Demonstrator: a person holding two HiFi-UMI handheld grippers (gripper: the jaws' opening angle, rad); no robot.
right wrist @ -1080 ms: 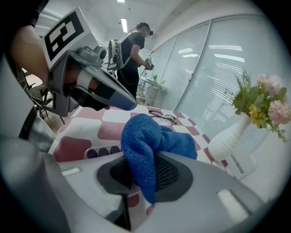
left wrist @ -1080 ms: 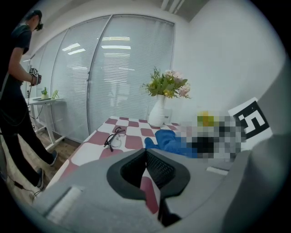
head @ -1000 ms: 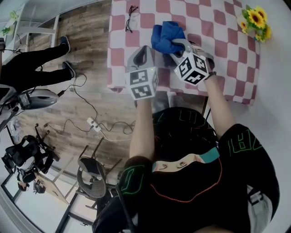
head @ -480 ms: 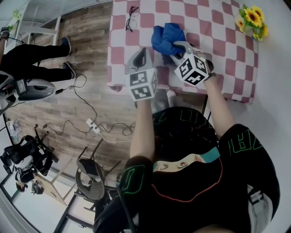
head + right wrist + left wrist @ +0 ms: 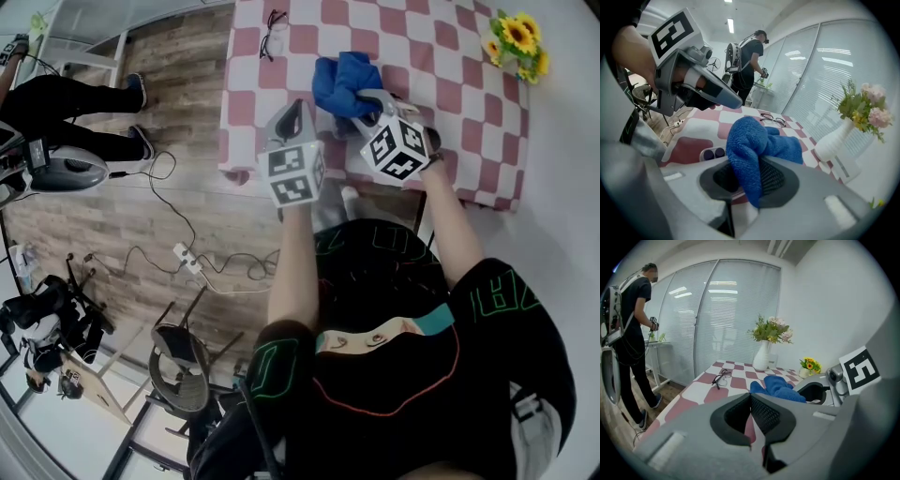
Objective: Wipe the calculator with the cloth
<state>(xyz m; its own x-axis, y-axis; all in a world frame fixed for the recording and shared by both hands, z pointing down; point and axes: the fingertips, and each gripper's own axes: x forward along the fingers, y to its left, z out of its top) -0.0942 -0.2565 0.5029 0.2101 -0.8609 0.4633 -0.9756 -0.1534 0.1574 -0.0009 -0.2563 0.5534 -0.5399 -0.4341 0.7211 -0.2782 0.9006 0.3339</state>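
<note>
A blue cloth [image 5: 343, 79] lies bunched on the checked table [image 5: 441, 66], and my right gripper [image 5: 364, 101] is shut on a fold of it [image 5: 749, 149]. Just below the cloth in the right gripper view, the end of a small grey device with dark round buttons [image 5: 712, 153] shows; it may be the calculator. It is hidden in the head view. My left gripper [image 5: 298, 107] hovers over the table's near edge, left of the cloth, its jaws shut with nothing between them [image 5: 750, 399]. The left gripper view shows the cloth [image 5: 777, 387] ahead to the right.
Black glasses [image 5: 271, 33] lie at the table's far left. A white vase of flowers [image 5: 762, 357] and a small sunflower pot [image 5: 518, 41] stand at the far side. A person [image 5: 628, 333] stands beside the table. Cables and a chair [image 5: 183, 361] are on the wooden floor.
Both grippers and the cloth have stayed almost where they were. The person standing by the table has shifted a little.
</note>
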